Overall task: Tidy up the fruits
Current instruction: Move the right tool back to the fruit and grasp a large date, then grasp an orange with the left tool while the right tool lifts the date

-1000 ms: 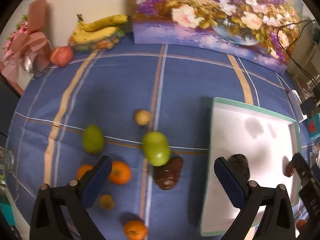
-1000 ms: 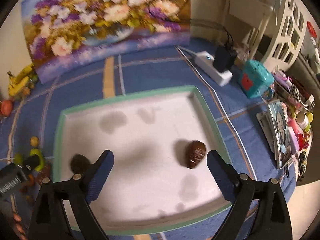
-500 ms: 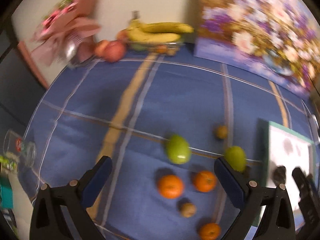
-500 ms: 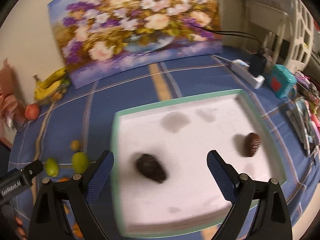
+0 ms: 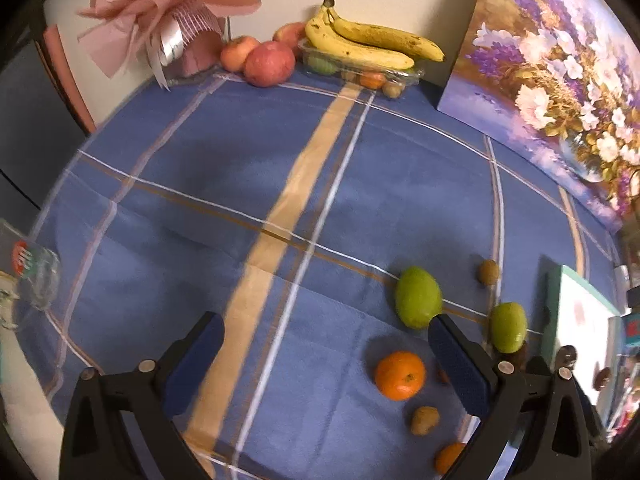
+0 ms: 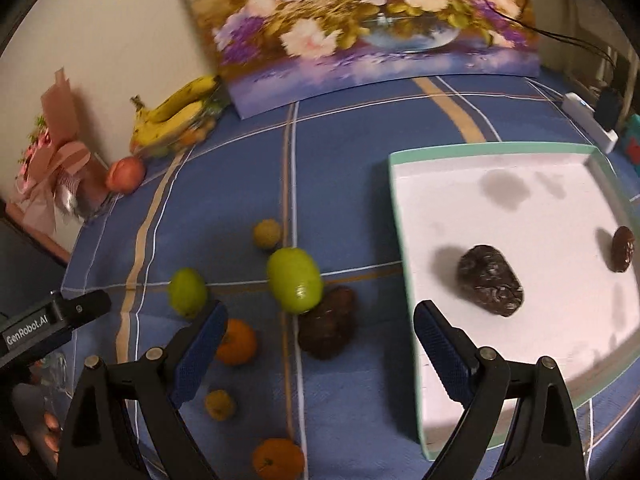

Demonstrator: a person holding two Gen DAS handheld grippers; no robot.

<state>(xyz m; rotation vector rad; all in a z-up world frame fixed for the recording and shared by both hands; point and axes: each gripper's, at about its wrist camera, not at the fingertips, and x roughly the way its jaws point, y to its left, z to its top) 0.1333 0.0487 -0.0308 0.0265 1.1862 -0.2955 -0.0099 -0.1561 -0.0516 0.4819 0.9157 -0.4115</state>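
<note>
Loose fruit lies on a blue checked tablecloth: two green fruits (image 6: 295, 280) (image 6: 187, 291), oranges (image 6: 236, 341) (image 6: 278, 458), small yellow-brown fruits (image 6: 267, 233) and a dark brown avocado (image 6: 327, 328). A white tray with a teal rim (image 6: 400, 216) holds a dark avocado (image 6: 490, 280) and a small brown fruit (image 6: 622, 249). My right gripper (image 6: 318, 356) is open above the dark avocado on the cloth. My left gripper (image 5: 326, 360) is open over bare cloth, with an orange (image 5: 400, 375) and a green fruit (image 5: 418, 297) near its right finger.
Bananas (image 5: 368, 40) on a plastic box, apples (image 5: 269, 63) and a pink wrapped bouquet (image 5: 176, 20) stand along the back wall. A flower painting (image 6: 360, 24) leans there. A glass (image 5: 32, 276) sits at the left edge; a power strip (image 6: 588, 120) lies beyond the tray.
Both grippers swung left: the left view moved from the tray and fruit to the table's left side, the right view from the tray to the loose fruit. Both stayed open and empty.
</note>
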